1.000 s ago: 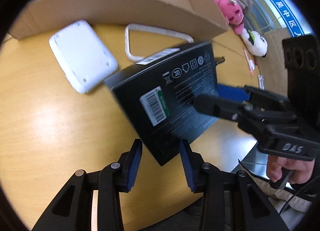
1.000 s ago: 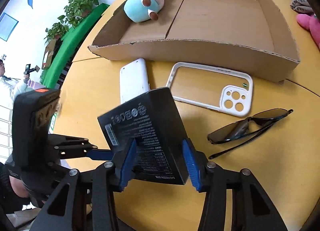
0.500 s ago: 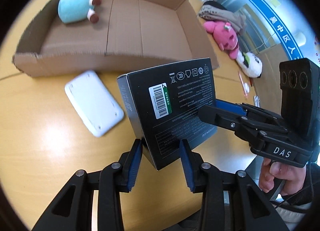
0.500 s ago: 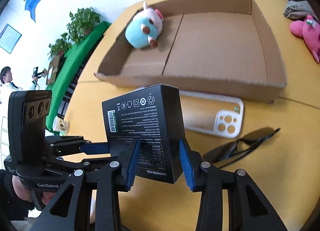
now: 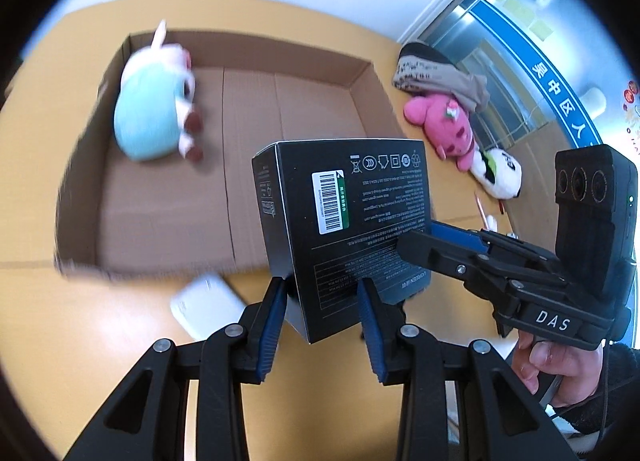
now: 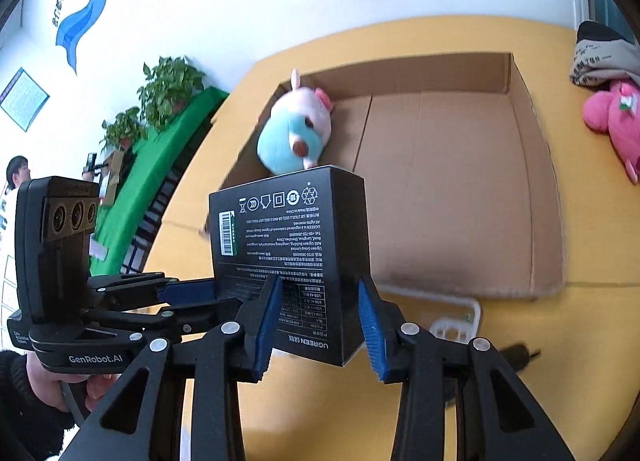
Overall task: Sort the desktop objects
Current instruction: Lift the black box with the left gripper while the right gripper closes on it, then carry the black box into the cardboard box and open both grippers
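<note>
So both grippers have the same black box [image 5: 344,229] pinched and it's up off the yellow surface [image 5: 60,345], sitting dead centre of the frame in both wrist views. Going left to right in the left wrist view: the teal plush [image 5: 154,117] lies in the upper left, inside the cardboard tray [image 5: 320,121], a white slab-like gadget [image 5: 206,311] sits on the surface just below the tray's near wall, then the left gripper [image 5: 322,319] at bottom centre with its blue jaws clamped on the box's lower corner. The right gripper [image 5: 416,239] comes in from the right edge, jaws clamped on the box's right side, with a hand [image 5: 560,373] behind it. A pink plush [image 5: 444,125] and a panda-ish plush [image 5: 498,175] lie upper right, outside the tray. In the right wrist view a white phone case [image 6: 452,315] peeks out below the tray.
</note>
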The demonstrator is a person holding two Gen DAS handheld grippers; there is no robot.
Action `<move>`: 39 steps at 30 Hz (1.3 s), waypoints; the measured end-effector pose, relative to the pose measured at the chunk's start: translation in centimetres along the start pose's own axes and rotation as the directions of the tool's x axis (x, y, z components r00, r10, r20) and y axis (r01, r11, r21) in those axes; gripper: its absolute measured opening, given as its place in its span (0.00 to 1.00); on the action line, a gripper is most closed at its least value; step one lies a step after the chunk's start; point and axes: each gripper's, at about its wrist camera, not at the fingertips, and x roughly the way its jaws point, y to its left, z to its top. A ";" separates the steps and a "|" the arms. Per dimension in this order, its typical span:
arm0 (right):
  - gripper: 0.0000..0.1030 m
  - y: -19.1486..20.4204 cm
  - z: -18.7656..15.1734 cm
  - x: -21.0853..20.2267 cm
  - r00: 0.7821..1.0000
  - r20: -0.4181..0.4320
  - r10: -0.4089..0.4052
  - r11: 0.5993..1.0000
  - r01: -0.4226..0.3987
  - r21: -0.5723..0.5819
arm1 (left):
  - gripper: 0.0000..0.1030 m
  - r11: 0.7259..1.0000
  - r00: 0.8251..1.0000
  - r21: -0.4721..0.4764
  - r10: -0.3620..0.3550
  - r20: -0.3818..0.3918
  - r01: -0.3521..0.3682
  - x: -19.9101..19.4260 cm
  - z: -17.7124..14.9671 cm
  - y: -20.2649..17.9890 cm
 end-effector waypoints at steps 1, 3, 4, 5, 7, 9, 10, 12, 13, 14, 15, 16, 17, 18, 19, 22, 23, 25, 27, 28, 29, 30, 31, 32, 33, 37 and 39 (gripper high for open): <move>0.41 0.0 0.8 0.1 1.000 0.007 -0.002 1.000 0.002 -0.001 | 0.34 1.000 1.000 0.007 0.001 0.005 -0.001 -0.1 1.0 0.2; 0.41 -0.1 2.5 0.5 1.000 0.023 -0.005 1.000 0.005 -0.003 | 0.34 1.000 1.000 0.023 0.003 0.016 -0.004 -0.1 2.8 0.6; 0.41 -0.2 3.3 0.7 1.000 0.030 -0.007 1.000 0.007 -0.003 | 0.34 1.000 1.000 0.030 0.004 0.022 -0.005 0.0 3.8 0.8; 0.41 -0.3 4.2 0.9 0.999 0.038 -0.009 1.000 0.009 -0.002 | 0.34 0.999 1.000 0.036 0.003 0.027 -0.004 0.1 5.0 1.1; 0.40 -0.6 6.1 1.3 0.999 0.051 -0.012 1.000 0.012 0.003 | 0.34 0.999 0.999 0.047 0.004 0.034 -0.005 0.4 6.9 1.5; 0.40 -1.1 8.0 2.1 0.998 0.063 -0.018 1.000 0.018 0.009 | 0.34 0.998 0.999 0.058 0.002 0.039 -0.005 1.0 8.9 2.1; 0.40 -1.3 8.7 2.4 0.998 0.066 -0.021 1.000 0.020 0.010 | 0.34 0.998 0.999 0.061 0.000 0.040 -0.002 1.4 9.8 2.4; 0.40 -1.9 10.5 3.3 0.997 0.071 -0.030 0.999 0.029 0.015 | 0.34 0.998 0.999 0.067 -0.001 0.040 -0.001 2.3 11.8 3.2; 0.41 -2.2 11.1 3.8 0.997 0.071 -0.032 0.999 0.031 0.019 | 0.34 0.998 0.999 0.071 0.000 0.038 -0.002 2.8 12.5 3.4; 0.41 -2.6 11.9 4.4 0.997 0.070 -0.037 0.999 0.035 0.024 | 0.34 0.997 0.999 0.075 0.002 0.037 -0.005 3.4 13.4 3.7; 0.41 -3.2 12.8 5.1 0.997 0.068 -0.042 0.999 0.040 0.029 | 0.34 0.997 0.999 0.078 0.005 0.033 -0.007 4.2 14.4 4.2; 0.41 -3.7 13.5 5.9 0.997 0.064 -0.045 0.998 0.043 0.035 | 0.34 0.997 1.000 0.077 0.006 0.031 -0.008 4.8 15.2 4.6; 0.41 -4.2 14.3 6.7 0.997 0.059 -0.048 0.998 0.046 0.042 | 0.34 0.997 1.000 0.072 0.006 0.026 -0.008 5.5 16.0 5.0; 0.41 -4.6 14.9 7.5 0.997 0.053 -0.050 0.998 0.048 0.048 | 0.34 0.998 1.000 0.067 0.006 0.018 -0.007 6.4 17.0 5.6; 0.40 -5.1 15.4 8.3 0.997 0.048 -0.053 0.997 0.050 0.055 | 0.34 0.998 1.000 0.065 0.008 0.012 -0.009 7.1 17.7 6.0; 0.40 -7.1 17.2 11.1 0.998 0.032 -0.054 0.995 0.051 0.087 | 0.34 0.998 1.000 0.056 0.019 -0.020 -0.018 9.7 20.0 7.3; 0.40 -7.7 17.6 12.0 0.998 0.026 -0.053 0.994 0.050 0.097 | 0.34 0.998 0.999 0.051 0.025 -0.030 -0.023 10.4 20.4 7.7; 0.40 -9.2 18.6 14.3 0.999 0.007 -0.052 0.991 0.050 0.121 | 0.34 0.998 0.997 0.039 0.047 -0.061 -0.044 12.3 21.4 8.5; 0.40 -10.3 19.3 16.1 0.999 -0.010 -0.049 0.989 0.050 0.138 | 0.34 0.998 0.994 0.024 0.065 -0.089 -0.063 13.7 22.1 9.2; 0.40 -11.0 19.6 17.1 0.999 -0.022 -0.045 0.987 0.048 0.153 | 0.34 0.997 0.992 0.013 0.072 -0.106 -0.071 14.6 22.4 9.6; 0.40 -11.4 19.7 17.9 0.999 -0.030 -0.042 0.985 0.046 0.167 | 0.34 0.997 0.989 0.007 0.077 -0.128 -0.077 15.5 22.7 9.9; 0.40 -11.9 19.8 18.5 0.998 -0.038 -0.043 0.982 0.049 0.180 | 0.34 0.996 0.986 0.003 0.088 -0.144 -0.088 16.2 22.8 10.1; 0.40 -12.3 19.9 19.2 0.998 -0.050 -0.048 0.980 0.057 0.191 | 0.34 0.994 0.982 0.000 0.104 -0.159 -0.106 16.8 22.9 10.2; 0.40 -12.7 19.9 20.0 0.997 -0.064 -0.051 0.979 0.062 0.196 | 0.34 0.992 0.976 -0.002 0.126 -0.175 -0.128 17.4 22.9 10.4; 0.40 -12.9 19.9 20.5 0.996 -0.078 -0.049 0.978 0.064 0.200 | 0.34 0.990 0.975 -0.007 0.138 -0.175 -0.142 17.6 23.1 10.4; 0.52 -13.5 20.4 21.2 0.996 -0.094 -0.005 0.980 0.024 0.196 | 0.34 0.981 0.971 -0.031 0.186 -0.148 -0.193 16.4 23.6 10.4; 0.77 -13.6 20.3 20.2 0.997 -0.083 -0.004 0.982 0.020 0.188 | 0.34 0.974 0.968 -0.003 0.224 -0.118 -0.226 14.7 23.3 9.8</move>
